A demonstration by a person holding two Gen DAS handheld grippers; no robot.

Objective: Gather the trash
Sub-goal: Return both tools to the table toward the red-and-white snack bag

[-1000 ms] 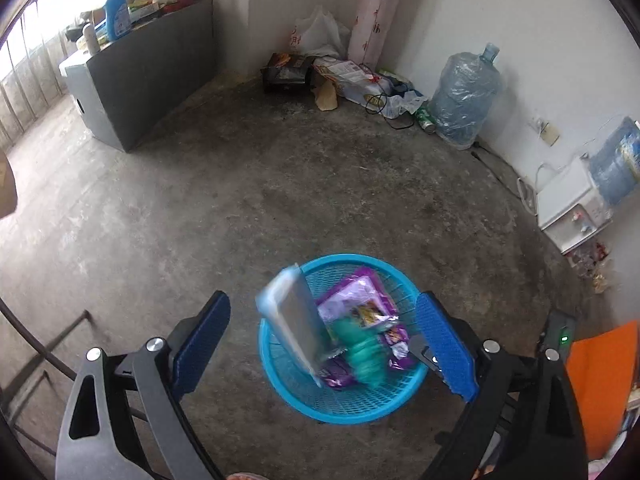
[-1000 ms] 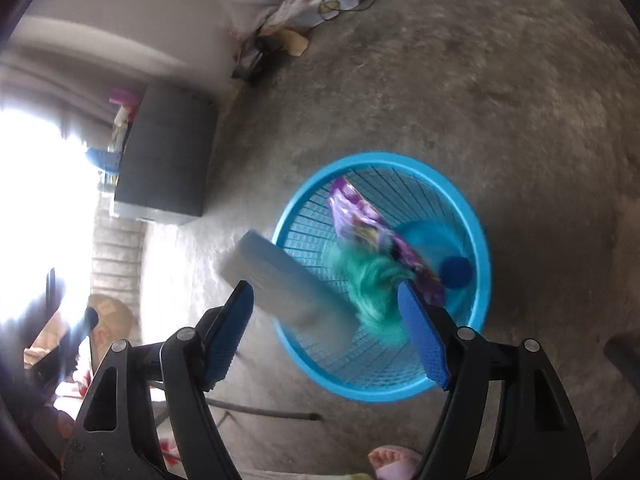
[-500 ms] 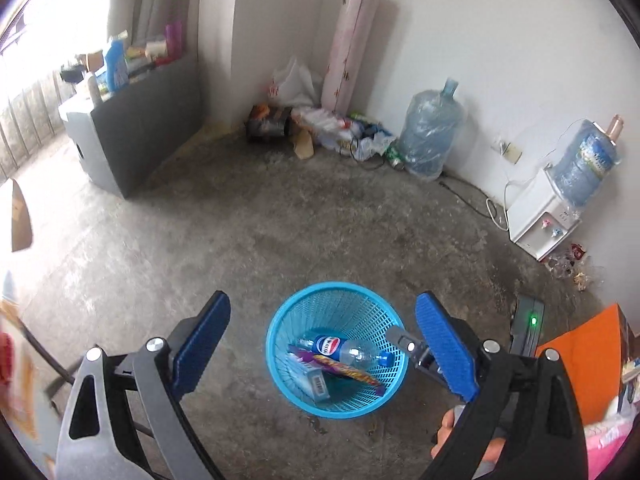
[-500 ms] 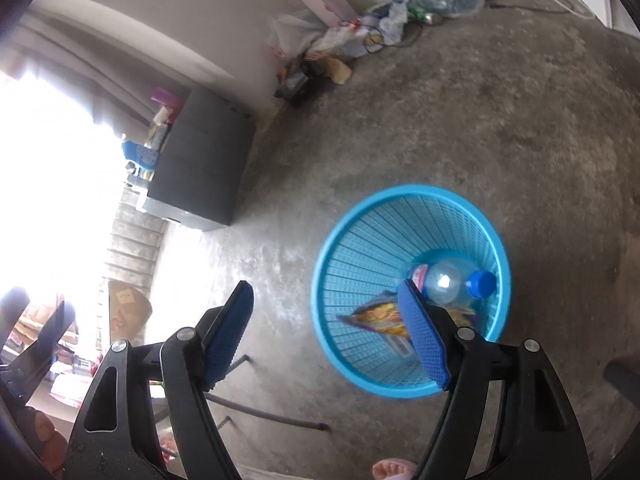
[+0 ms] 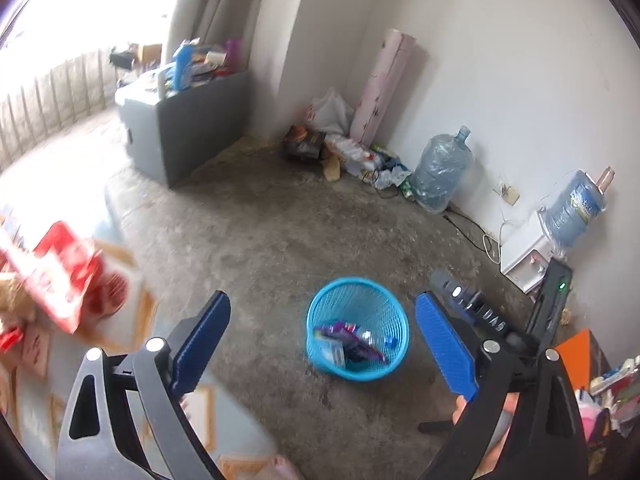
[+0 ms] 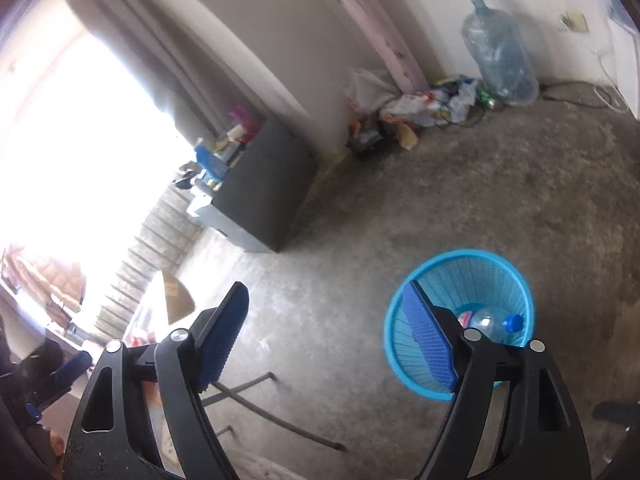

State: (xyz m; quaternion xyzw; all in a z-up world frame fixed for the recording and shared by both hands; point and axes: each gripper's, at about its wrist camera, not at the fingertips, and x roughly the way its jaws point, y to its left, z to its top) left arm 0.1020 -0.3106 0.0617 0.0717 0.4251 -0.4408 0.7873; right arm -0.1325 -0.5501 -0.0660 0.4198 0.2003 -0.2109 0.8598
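On the gray floor (image 5: pixel 280 240) sits the blue basket (image 5: pixel 357 330). Inside it lie a clear bottle (image 6: pixel 494 322) with a blue cap and a purple wrapper (image 5: pixel 352 338). From the left wrist, the basket is at about 5 o'clock, and the left gripper (image 5: pixel 322 346) is wide open with nothing in it. From the right wrist, the basket is at 4 o'clock. The right gripper (image 6: pixel 326 334) has just been opening its jaws, and nothing is between them. A red box (image 5: pixel 60 276) shows blurry at 9 o'clock.

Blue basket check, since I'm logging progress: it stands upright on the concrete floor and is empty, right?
Not empty. The blue basket stands upright on the concrete floor but holds a plastic bottle and wrappers, as the left wrist view shows.
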